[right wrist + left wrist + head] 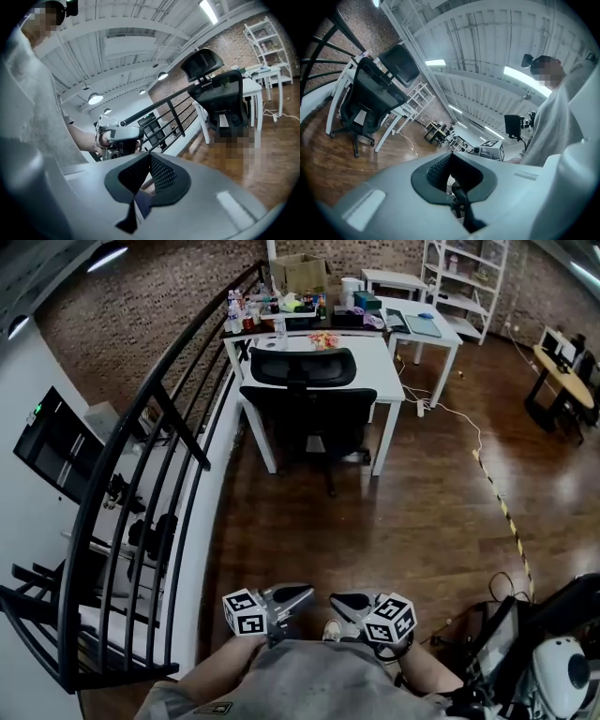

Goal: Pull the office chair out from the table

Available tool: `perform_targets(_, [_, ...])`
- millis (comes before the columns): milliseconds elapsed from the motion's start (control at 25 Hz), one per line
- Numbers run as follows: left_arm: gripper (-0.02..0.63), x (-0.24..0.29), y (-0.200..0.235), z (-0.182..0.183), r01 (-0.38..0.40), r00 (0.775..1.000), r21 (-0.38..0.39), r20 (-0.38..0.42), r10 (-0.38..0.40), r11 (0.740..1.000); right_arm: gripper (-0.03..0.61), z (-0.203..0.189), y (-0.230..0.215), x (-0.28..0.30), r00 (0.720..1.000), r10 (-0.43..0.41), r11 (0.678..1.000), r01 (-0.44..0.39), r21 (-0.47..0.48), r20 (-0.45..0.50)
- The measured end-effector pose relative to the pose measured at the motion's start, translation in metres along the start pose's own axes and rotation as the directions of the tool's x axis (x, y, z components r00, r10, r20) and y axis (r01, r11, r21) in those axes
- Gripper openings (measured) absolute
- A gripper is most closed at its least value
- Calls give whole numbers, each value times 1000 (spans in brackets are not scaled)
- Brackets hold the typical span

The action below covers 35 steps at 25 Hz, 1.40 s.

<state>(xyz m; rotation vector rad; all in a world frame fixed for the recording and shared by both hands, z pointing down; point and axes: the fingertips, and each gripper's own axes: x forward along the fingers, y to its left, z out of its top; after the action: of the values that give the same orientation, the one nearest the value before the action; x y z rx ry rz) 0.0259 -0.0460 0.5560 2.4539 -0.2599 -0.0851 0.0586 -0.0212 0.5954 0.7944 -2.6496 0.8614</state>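
The black office chair (pixel 305 399) stands tucked under the white table (pixel 386 362) at the far end of the wooden floor, its back towards me. Both grippers are held close to my body, well short of the chair. In the head view the left gripper (pixel 302 595) and the right gripper (pixel 339 600) point at each other, both shut and empty. The left gripper view looks past its shut jaws (pixel 451 165) at the chair (pixel 370 101) far to the left. From the right gripper (pixel 150 171), also shut, the chair (pixel 220 98) shows at the upper right.
A black metal railing (pixel 141 484) runs along the left side up to the table. Bottles and a cardboard box (pixel 298 273) crowd the desk behind. A second white table (pixel 427 329), shelves (pixel 464 277), a floor cable (pixel 469 427) and striped floor tape (pixel 502 507) lie to the right.
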Motion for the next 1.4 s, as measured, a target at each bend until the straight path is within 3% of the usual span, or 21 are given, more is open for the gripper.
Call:
perform_targets(280, [2,17,52,35,-51,999,-10,2,51,999,6,31,-56,13,1000,-7,1000,7,19,8])
perform_targets(480, [2,32,111,63,-29,1000,-13,-1,29,1000,6,59,-108,42,1000,-30,999,30,23,-1])
perform_targets(680, [2,43,182,132,4,1000,-5,-22,-4,1000,6,127,-158,88,998,-65,998,65,23,4])
perform_targets(960, [2,50,263,235,61,997,85,-52,-56,995,6,220,-228,133,987,-149,989,149,10,64])
perform_targets(1400, [2,66,342,331,-21,1000,180,-7,23,983,6,308,-316,138,965,-232,971,237,-28,127])
